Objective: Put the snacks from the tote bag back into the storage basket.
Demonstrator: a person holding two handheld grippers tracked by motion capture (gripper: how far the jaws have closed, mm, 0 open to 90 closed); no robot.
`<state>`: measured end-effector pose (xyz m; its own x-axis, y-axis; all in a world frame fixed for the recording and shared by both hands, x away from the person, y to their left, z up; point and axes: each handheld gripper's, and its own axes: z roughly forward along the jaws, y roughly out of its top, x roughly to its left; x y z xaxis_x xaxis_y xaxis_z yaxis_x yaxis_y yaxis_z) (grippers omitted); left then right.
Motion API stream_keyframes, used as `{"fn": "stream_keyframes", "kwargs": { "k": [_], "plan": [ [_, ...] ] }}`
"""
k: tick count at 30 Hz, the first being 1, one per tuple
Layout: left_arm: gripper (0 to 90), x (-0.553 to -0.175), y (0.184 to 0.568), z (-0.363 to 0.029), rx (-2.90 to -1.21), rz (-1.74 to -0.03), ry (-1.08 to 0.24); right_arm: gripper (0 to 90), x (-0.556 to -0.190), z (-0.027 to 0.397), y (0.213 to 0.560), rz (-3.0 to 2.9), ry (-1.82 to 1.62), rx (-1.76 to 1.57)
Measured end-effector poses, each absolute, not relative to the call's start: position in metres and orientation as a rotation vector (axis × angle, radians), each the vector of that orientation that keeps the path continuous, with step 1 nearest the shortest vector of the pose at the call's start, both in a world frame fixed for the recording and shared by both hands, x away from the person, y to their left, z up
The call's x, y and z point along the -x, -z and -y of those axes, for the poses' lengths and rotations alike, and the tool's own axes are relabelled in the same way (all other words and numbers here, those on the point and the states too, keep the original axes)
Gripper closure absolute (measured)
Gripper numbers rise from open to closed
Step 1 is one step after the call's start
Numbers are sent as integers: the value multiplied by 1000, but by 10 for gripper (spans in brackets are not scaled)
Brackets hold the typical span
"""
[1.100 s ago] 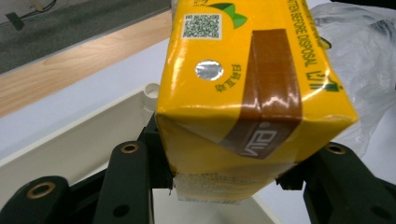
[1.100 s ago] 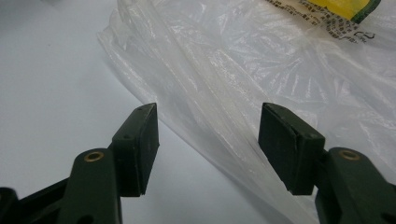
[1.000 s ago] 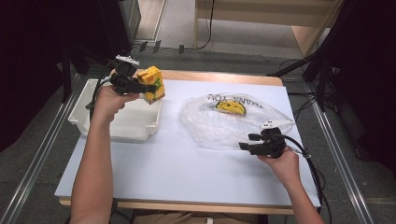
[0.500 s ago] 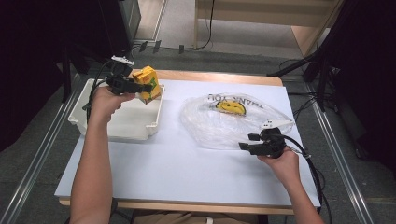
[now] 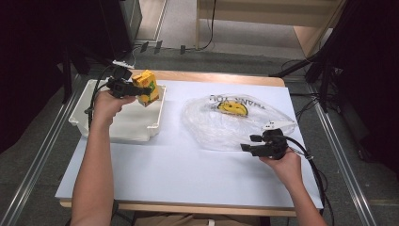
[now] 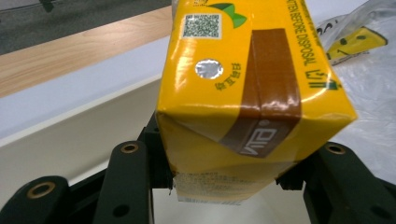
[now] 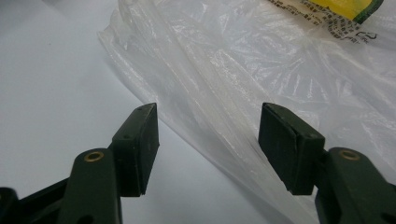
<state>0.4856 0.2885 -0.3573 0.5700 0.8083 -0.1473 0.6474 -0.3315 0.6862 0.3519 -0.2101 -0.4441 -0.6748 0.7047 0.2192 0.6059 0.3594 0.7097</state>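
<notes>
The left tongs (image 5: pixel 141 89) grip a yellow carton (image 5: pixel 146 87), held over the far right corner of the white bin (image 5: pixel 117 127) at the bench's (image 5: pixel 188 174) left edge. The right tongs (image 5: pixel 251 143) gape wide and empty at the near edge of the plastic bag (image 5: pixel 221 127). The carton seems lifted from the bin; bagging it remains.

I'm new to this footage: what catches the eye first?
The bright yellow drink carton, clamped in the left gripper over the white bin at the table's left. Next, the clear plastic bag with a yellow smiley, lying at the right, where the open right gripper straddles its edge.
</notes>
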Motion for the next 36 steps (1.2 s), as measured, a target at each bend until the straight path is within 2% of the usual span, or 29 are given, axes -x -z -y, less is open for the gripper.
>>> {"fn": "stream_keyframes", "kwargs": {
  "k": [12,28,36],
  "plan": [
    [516,-494,383,-287,-2091,-1192,-260,390,-352,210,445,-2491,-1215,-1207],
    [515,-500,409,-278,-2145,-1193,-284,392,-352,210,445,-2486,-1215,-1207],
    [505,-498,415,-281,-2120,-1173,-301,392,-352,209,445,-2490,-1210,-1208]
  ]
}}
